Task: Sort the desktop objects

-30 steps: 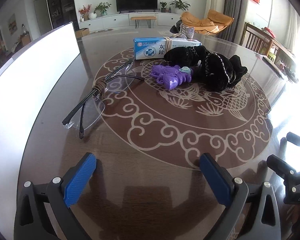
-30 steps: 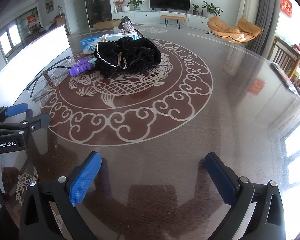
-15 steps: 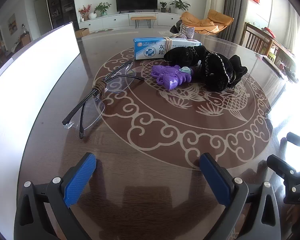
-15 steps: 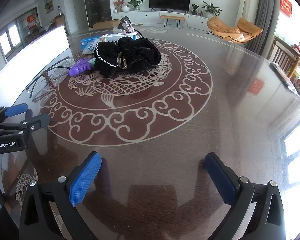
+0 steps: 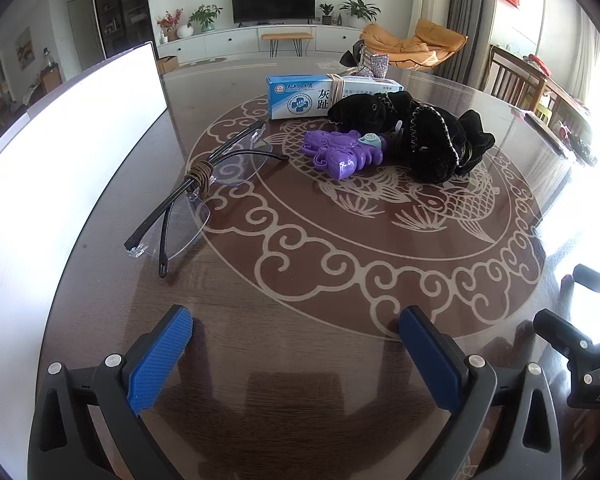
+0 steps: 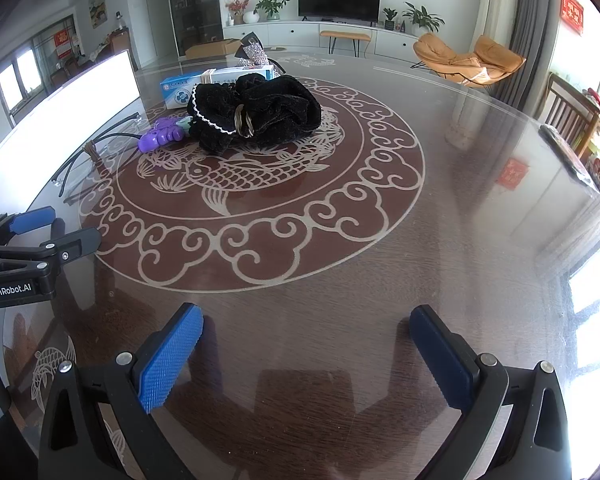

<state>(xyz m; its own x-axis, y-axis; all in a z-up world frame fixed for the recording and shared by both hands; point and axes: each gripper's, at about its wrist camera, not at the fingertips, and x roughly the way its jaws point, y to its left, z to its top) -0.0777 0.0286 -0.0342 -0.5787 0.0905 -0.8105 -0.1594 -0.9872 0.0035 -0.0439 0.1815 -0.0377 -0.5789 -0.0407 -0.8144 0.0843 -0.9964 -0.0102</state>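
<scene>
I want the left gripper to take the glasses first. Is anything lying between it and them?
Nothing visible does. The left gripper is open over bare table, and the glasses lie ahead and to its left, with only tabletop between. The purple toy and black cloth sit further back, off that line.

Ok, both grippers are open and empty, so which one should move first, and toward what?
Probably the left gripper: ease it forward and leftward toward the glasses. They lie nearest its open fingers, apart from the other things, while the purple toy, black cloth and blue box crowd together farther back. The right gripper faces bare table.
</scene>
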